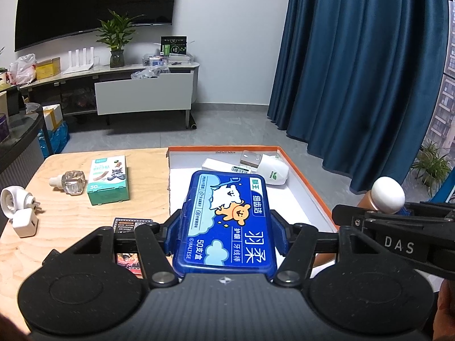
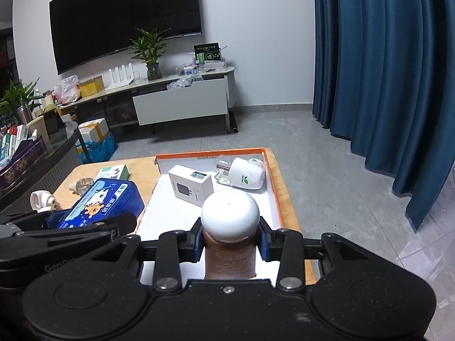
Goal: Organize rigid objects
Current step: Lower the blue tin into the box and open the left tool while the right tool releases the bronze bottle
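Observation:
My left gripper [image 1: 224, 227] is shut on a blue floss-pick box [image 1: 224, 221] with a cartoon lid, held over the left part of the orange-rimmed white tray [image 1: 310, 182]. The same blue box [image 2: 105, 201] shows at the left of the right wrist view. My right gripper [image 2: 231, 238] is shut on a brown bottle with a white round cap [image 2: 230, 213], above the tray's [image 2: 273, 187] near end. That bottle [image 1: 388, 191] also appears at the right in the left wrist view. Inside the tray lie a white charger box [image 2: 190, 184] and a white plug-in device [image 2: 247, 173].
On the wooden table [image 1: 71, 227] left of the tray sit a green box [image 1: 109, 179], a small clear glass bottle [image 1: 71, 182], a white plug-in device [image 1: 12, 199], a white adapter [image 1: 25, 221] and a card pack [image 1: 128, 224]. Blue curtain [image 1: 355, 71] hangs at right; floor lies beyond.

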`<state>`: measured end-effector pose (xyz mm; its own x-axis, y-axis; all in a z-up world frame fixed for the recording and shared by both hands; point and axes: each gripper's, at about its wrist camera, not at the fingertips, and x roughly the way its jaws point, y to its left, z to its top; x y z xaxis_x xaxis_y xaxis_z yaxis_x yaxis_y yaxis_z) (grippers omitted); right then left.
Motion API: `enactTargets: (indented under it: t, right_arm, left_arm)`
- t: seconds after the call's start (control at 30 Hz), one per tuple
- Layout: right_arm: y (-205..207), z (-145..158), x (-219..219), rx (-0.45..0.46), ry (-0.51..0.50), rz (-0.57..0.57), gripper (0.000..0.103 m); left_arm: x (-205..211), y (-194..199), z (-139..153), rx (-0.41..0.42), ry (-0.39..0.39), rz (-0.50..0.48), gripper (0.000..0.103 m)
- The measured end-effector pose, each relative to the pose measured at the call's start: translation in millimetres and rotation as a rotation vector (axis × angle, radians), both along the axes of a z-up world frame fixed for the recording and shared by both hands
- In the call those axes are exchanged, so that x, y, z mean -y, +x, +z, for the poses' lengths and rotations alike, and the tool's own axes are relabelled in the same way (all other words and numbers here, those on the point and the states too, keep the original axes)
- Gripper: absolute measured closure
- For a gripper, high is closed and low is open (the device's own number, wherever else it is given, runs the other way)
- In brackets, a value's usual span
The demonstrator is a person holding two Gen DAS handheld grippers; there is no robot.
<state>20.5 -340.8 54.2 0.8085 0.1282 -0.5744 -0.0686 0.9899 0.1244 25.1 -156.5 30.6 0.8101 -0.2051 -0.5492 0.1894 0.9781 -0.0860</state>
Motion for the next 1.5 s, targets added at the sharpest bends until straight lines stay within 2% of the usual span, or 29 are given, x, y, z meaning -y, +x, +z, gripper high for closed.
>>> enactTargets:
  t: [0.4, 0.73, 1.1, 1.13, 1.2, 1.47, 1.5]
  right_arm:
    - [25.7, -8.5, 6.7, -0.056, -0.046, -0.001, 0.058]
    - [80.1, -27.6, 2.0, -0.155, -0.066, 0.006, 0.057]
    - [124.6, -29.7, 0.9, -0.149, -0.073, 0.019, 0.057]
    - [126.2, -29.4, 1.5, -0.139, -0.077, 0.016, 0.047]
    - [127.5, -28.3, 4.4, -0.123, -0.079, 0.003, 0.039]
    - [105.8, -14.5, 23.4, -0.048, -0.027, -0.061, 0.034]
    - [103.6, -13.5, 23.7, -0.047, -0.028, -0.06, 0.033]
  left_arm:
    - [8.0, 19.7, -12.6, -0.039, 0.013, -0.029, 0.04]
    - [12.2, 37.1, -20.1, -0.06, 0.023, -0.037, 0.04]
    - [22.2, 57.1, -25.1, -0.078, 0.022, -0.05, 0.04]
    - [22.6, 59.1, -25.8, -0.08, 0.021, -0.053, 0.04]
    - [24.4, 63.3, -27.2, -0.085, 0.019, -0.058, 0.04]
    - [37.9, 81.9, -39.8, -0.13, 0.006, -0.083, 0.039]
    - [38.2, 83.1, -40.8, -0.142, -0.009, -0.092, 0.032]
